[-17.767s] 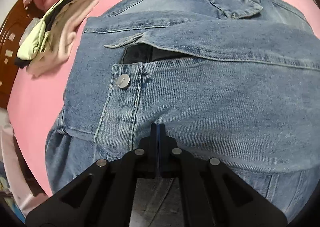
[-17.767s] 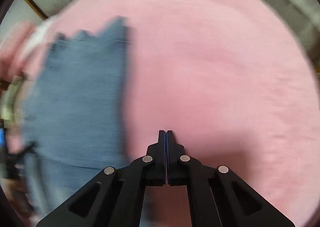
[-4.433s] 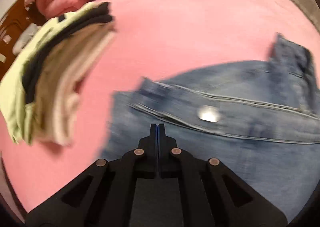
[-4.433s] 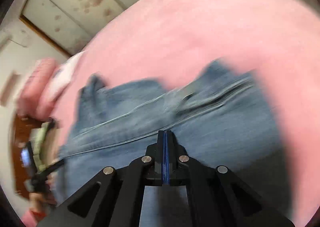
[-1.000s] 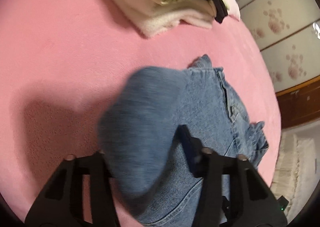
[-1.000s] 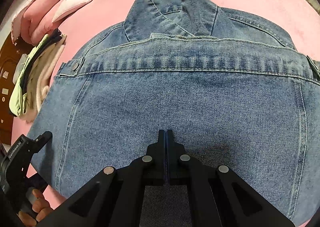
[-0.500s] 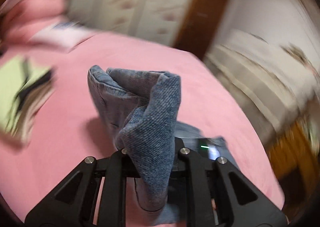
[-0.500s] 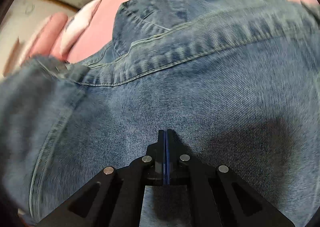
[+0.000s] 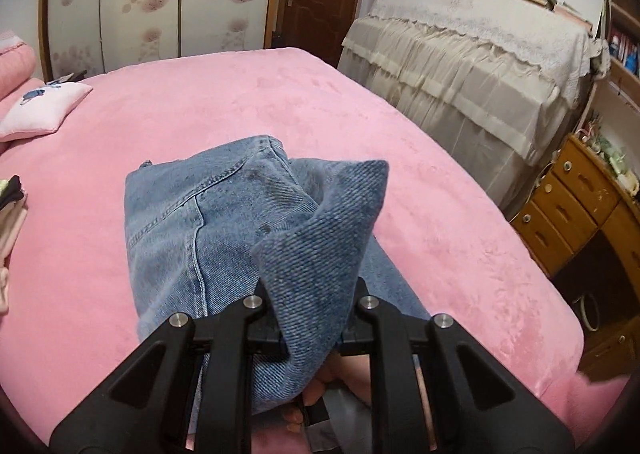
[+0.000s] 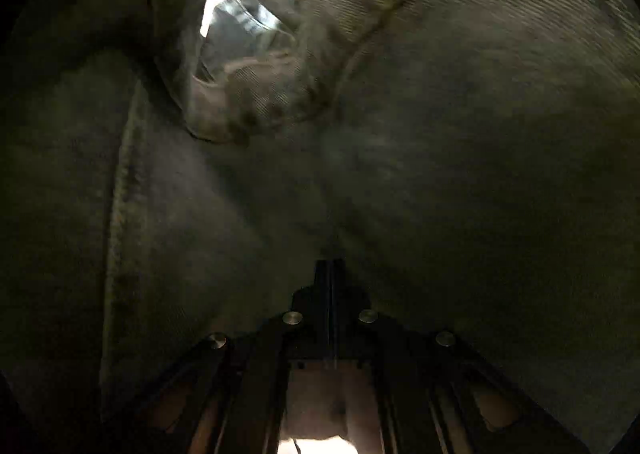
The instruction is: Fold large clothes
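Left gripper [image 9: 308, 306]: it is clamping a thick fold of the denim jacket [image 9: 208, 230] and is holding that fold up off the bed [image 9: 420, 174], so the lifted flap is standing tall right between the two black fingers.

Right gripper [image 10: 331, 268]: its fingers are pressing flat together, tip to tip, with nothing visible between them; dark denim [image 10: 440, 174] is draping all round the lens, and only a bright gap of light is showing near the top of that view.

Denim jacket: it is lying on the pink bed, toward the near edge and roughly midway across, with the lower layers flat on the cover and the raised part arching over them; a seam is running down the flat panel on the left.

Person's hand [image 9: 340, 386]: bare fingers are peeking out beneath the lifted flap, low in the left wrist view.

Stack of folded clothes [image 9: 12, 214]: it is sitting at the bed's left edge, well apart from the jacket.

Small pillow [image 9: 40, 110]: it is resting toward the far left corner of the bed.

Room beyond: a cloth-covered piece of furniture [image 9: 480, 66] is standing past the bed's right side, and a wooden chest of drawers [image 9: 568, 206] is just beside it.
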`<control>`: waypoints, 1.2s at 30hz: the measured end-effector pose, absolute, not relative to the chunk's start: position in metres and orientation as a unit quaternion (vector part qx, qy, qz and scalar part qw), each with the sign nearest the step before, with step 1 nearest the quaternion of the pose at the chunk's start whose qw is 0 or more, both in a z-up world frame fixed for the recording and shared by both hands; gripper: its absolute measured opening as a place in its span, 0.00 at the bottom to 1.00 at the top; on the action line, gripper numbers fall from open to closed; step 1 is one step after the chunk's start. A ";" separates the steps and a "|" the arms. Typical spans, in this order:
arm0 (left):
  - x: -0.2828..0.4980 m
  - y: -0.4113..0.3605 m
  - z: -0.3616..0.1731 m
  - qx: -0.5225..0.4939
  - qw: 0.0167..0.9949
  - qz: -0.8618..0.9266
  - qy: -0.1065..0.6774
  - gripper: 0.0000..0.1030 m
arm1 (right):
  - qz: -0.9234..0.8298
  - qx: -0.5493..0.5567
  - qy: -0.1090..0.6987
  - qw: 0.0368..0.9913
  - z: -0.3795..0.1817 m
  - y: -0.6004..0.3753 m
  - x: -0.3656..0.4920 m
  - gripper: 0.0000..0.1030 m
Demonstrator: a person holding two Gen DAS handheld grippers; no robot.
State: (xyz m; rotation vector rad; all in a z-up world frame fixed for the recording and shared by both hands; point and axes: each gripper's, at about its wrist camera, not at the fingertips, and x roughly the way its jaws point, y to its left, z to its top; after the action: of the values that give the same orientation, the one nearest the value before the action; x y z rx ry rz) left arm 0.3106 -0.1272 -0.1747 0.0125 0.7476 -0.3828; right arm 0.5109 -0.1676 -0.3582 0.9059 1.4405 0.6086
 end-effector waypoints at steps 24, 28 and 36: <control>0.248 -0.318 -0.275 0.101 0.805 -0.202 0.548 0.50 | 0.191 0.275 0.575 0.747 -0.235 -0.399 0.497 0.01; 0.221 -0.328 -0.264 0.135 0.812 -0.204 0.529 0.55 | 0.164 0.259 0.568 0.764 -0.220 -0.390 0.485 0.12; 0.228 -0.237 -0.218 -0.026 0.816 -0.157 0.556 0.57 | 0.194 0.260 0.559 0.763 -0.187 -0.360 0.456 0.40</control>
State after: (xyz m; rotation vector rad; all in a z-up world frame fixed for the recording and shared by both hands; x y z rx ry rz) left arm 0.2278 -0.2366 -0.2179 -0.0555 1.1863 -0.3357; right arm 0.4562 -0.3604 -0.1870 0.5664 1.2167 0.4213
